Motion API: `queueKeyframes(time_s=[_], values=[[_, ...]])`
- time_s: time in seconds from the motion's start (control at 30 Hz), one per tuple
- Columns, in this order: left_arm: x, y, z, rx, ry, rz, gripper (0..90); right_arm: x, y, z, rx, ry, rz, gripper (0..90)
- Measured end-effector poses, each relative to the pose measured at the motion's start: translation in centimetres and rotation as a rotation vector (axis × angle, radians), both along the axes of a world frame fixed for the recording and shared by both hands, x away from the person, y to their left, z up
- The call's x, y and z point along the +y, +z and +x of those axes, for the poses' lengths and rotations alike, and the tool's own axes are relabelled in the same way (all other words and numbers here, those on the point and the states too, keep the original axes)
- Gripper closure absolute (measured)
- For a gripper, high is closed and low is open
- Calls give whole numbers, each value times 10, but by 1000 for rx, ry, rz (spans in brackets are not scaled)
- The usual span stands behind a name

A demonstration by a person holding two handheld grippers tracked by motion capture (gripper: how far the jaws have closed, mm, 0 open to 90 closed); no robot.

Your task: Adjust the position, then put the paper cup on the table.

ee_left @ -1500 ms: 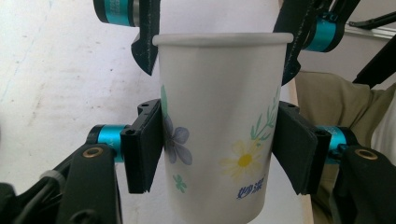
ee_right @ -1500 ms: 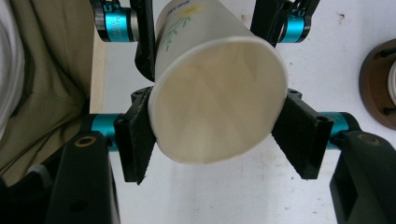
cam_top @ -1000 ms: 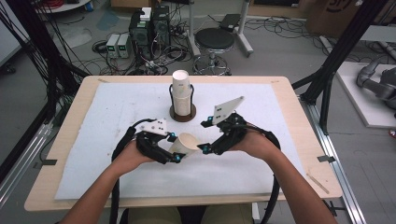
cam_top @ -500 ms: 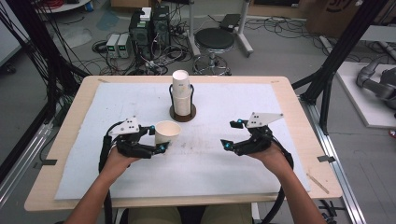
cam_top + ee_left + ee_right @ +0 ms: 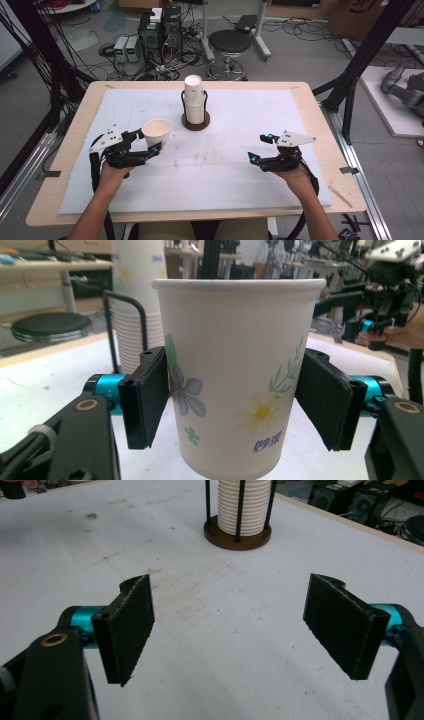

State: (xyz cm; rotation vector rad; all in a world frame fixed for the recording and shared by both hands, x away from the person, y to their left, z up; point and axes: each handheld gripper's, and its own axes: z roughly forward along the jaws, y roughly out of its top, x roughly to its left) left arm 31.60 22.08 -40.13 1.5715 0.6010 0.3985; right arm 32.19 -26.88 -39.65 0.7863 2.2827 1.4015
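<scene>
A white paper cup point(image 5: 156, 132) printed with flowers point(image 5: 240, 375) stands upright between the jaws of my left gripper point(image 5: 149, 141), which is shut on its sides at the left of the white mat. The black pads point(image 5: 147, 397) press the cup wall from both sides. My right gripper point(image 5: 258, 147) is open over the right part of the mat, with nothing between its pads point(image 5: 130, 625). A tall stack of paper cups point(image 5: 195, 97) stands in a black wire holder on a round brown base point(image 5: 195, 122) at mid-table, also in the right gripper view point(image 5: 245, 505).
The white mat point(image 5: 215, 165) covers a wooden table point(image 5: 65, 145). Beyond the far edge are a stool point(image 5: 229, 42), computers and cables on the floor. Black frame posts stand at both sides of the table.
The grippers were together at the cup in mid-table a second ago. They have drawn apart: the left moved left with the cup, the right moved right with nothing in it.
</scene>
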Motion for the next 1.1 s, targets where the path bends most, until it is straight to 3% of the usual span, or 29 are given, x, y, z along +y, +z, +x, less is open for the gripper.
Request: queueKeyframes(time_s=[0.03,0.13,0.2,0.63,0.87,1.03,1.1], values=[[0,0,0,0,0,0,316,-2,0,0,-7,-2,-1,209],[6,0,-2,-50,22,-15,316,-6,0,-3,-13,-22,4,209],[9,-2,-2,-56,33,-16,312,-9,-1,-4,-20,-35,12,209],[18,-10,0,-55,69,-26,308,-14,0,-7,-37,-65,14,209],[20,-13,2,-66,91,-8,301,-14,-1,-7,-34,-65,17,210],[24,-18,9,-63,115,-1,299,-12,-2,-7,-30,-59,12,210],[27,-24,16,-43,124,-6,300,-12,-2,-6,-36,-58,8,210]])
